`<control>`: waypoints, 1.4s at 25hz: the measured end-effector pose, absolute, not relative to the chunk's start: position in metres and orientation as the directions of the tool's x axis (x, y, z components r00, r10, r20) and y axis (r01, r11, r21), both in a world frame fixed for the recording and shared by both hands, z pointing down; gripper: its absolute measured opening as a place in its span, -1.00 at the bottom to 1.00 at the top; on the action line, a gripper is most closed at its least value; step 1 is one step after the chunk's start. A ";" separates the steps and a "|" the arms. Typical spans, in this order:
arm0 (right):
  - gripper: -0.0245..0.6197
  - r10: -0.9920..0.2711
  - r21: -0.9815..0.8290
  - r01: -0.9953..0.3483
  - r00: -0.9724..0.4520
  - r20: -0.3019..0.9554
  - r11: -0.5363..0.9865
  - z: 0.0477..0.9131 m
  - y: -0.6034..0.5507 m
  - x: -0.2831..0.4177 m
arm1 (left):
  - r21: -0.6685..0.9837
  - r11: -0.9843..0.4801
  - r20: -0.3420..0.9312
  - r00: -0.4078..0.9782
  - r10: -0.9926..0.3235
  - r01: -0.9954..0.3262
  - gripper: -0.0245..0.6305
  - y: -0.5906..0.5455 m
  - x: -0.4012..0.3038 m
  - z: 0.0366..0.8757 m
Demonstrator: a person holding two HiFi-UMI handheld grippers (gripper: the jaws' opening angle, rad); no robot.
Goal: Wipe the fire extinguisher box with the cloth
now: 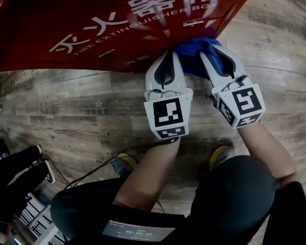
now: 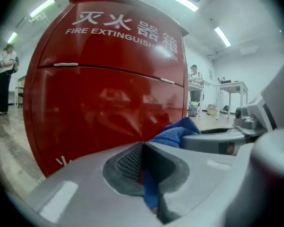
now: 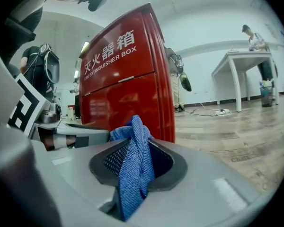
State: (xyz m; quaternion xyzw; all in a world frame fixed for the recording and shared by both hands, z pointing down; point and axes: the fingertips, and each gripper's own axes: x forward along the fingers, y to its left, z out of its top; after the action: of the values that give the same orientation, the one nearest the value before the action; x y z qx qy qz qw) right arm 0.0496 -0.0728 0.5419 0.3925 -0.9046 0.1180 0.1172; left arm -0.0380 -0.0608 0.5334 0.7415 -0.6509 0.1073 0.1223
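While bunched up against the red box (image 1: 117, 24), gripped from both sides: blue cloth (image 1: 194, 55). Lies low on the box front, close to its right edge, below the white lettering. Hard to tell from the head view how much of it touches the panel.

Left gripper (image 1: 168, 55): jaws brought together, pinching a thin fold of the cloth. From the left gripper view, left gripper (image 2: 143, 148) tips nearly meeting, with a narrow blue strip showing in the slit between them and the rest of the cloth (image 2: 177, 131) humped up just to the right. Beyond it the box (image 2: 109, 89), filling the far left of that view, glossy, with a seam across its front.

Right gripper (image 1: 217, 52): likewise closed on the cloth, just right of the left one, both pointing at the box. From the right gripper view, right gripper (image 3: 137, 143) jaws clamped on a thick twisted hank of cloth (image 3: 135, 169) that stands up between the pads and hangs down toward the near side. Behind it the box (image 3: 128, 93), upright, its right corner edge dead ahead.

Underfoot, grey wood floor (image 1: 66, 111). Far right in the right gripper view, a white table (image 3: 236, 65) with a person (image 3: 258, 41) at it. Far left in the left gripper view, another person (image 2: 4, 79) standing well apart from the box.
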 end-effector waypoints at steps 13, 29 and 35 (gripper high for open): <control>-0.58 -0.633 -0.139 -0.679 -0.727 0.267 0.721 0.536 -0.064 0.018 | 0.000 -0.085 0.322 0.080 -0.943 -0.996 -0.92 -0.055 -0.064 0.527; -0.58 -0.418 -0.167 -0.457 -0.881 0.221 0.874 0.470 -0.034 -0.081 | -0.032 0.055 0.302 -0.062 -0.951 -0.998 -0.92 -0.022 -0.144 0.450; -0.58 -0.443 -0.129 -0.464 -0.881 0.167 0.876 0.417 -0.045 -0.061 | -0.031 -0.021 0.262 0.012 -0.965 -0.999 -0.92 -0.027 -0.119 0.397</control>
State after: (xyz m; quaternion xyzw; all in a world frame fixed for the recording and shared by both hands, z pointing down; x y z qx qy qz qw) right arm -0.0615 -0.0450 0.4168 0.2347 -0.9663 0.0828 0.0660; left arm -0.1192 -0.0265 0.3969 0.7066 -0.6949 0.1051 0.0816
